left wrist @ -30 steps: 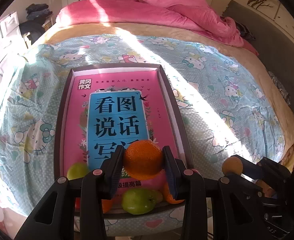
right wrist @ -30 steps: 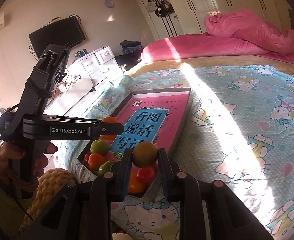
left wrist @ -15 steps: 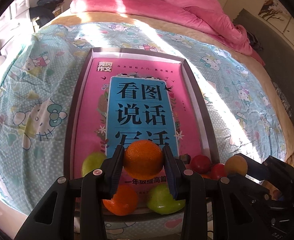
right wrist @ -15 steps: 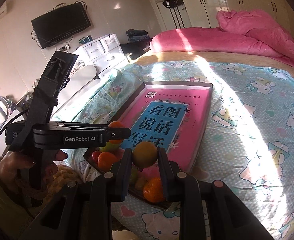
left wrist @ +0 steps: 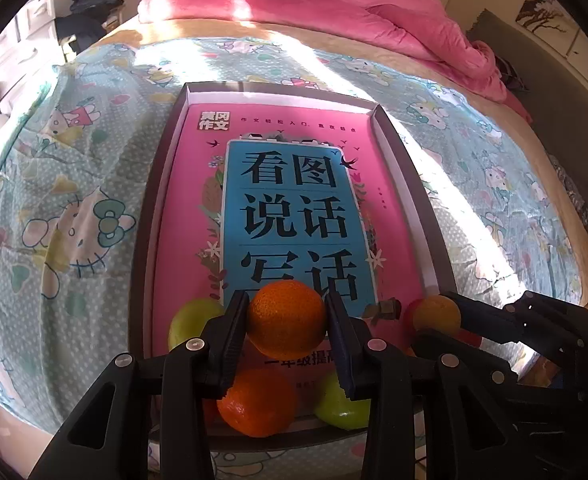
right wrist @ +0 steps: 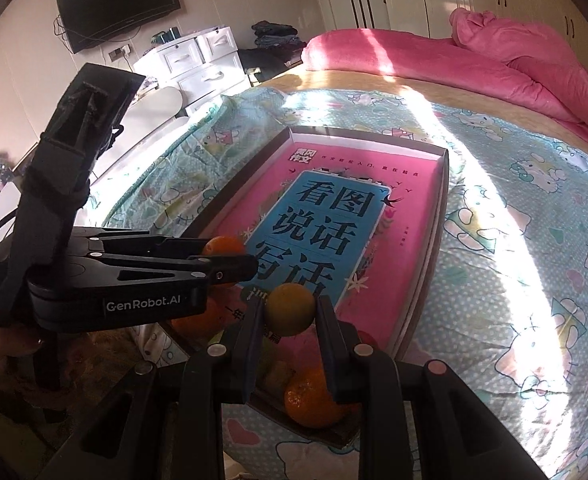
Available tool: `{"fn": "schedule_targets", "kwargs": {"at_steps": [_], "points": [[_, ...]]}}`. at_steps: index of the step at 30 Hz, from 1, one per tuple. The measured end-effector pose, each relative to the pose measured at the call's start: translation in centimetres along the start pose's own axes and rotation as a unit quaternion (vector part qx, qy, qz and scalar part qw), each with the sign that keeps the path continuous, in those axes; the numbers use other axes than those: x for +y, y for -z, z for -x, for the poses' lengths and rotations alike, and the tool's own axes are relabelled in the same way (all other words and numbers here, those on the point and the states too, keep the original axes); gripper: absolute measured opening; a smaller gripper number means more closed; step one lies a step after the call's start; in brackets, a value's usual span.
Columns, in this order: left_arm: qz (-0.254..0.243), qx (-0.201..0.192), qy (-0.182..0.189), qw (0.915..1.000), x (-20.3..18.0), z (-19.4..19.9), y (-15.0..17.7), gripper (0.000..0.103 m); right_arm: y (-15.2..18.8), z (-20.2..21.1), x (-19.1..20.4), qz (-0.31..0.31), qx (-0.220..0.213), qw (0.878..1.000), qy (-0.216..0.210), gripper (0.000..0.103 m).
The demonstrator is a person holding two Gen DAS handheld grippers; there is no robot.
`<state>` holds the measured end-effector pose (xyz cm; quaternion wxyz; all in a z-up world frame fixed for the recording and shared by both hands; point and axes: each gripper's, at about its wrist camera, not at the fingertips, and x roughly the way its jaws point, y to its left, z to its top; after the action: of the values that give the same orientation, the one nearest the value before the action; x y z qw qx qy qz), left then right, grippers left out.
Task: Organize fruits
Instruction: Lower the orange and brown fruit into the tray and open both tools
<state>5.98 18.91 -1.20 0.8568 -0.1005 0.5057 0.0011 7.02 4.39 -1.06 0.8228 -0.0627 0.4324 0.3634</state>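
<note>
The left gripper (left wrist: 287, 322) is clamping an orange (left wrist: 286, 318) above the near end of the tray (left wrist: 142, 240), which is lying on the bed (left wrist: 74, 184). The right gripper (right wrist: 290, 312) is gripping a yellowish fruit (right wrist: 290, 309) over the tray's near right corner. A pink book (left wrist: 294, 200) is filling the tray, with loose fruits at its near end.

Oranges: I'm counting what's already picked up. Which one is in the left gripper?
The orange clamped between the left gripper fingers, raised above the book; another orange lies loose in the tray below.
</note>
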Motion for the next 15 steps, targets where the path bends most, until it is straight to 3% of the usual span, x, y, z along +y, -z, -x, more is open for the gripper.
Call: {"fn": "schedule_targets", "kwargs": {"at_steps": [15], "points": [[-0.008, 0.016, -0.005, 0.9998, -0.1, -0.9, 0.3, 0.040, 0.8, -1.5, 0.2, 0.006, 0.037, 0.999, 0.005, 0.027]]}}
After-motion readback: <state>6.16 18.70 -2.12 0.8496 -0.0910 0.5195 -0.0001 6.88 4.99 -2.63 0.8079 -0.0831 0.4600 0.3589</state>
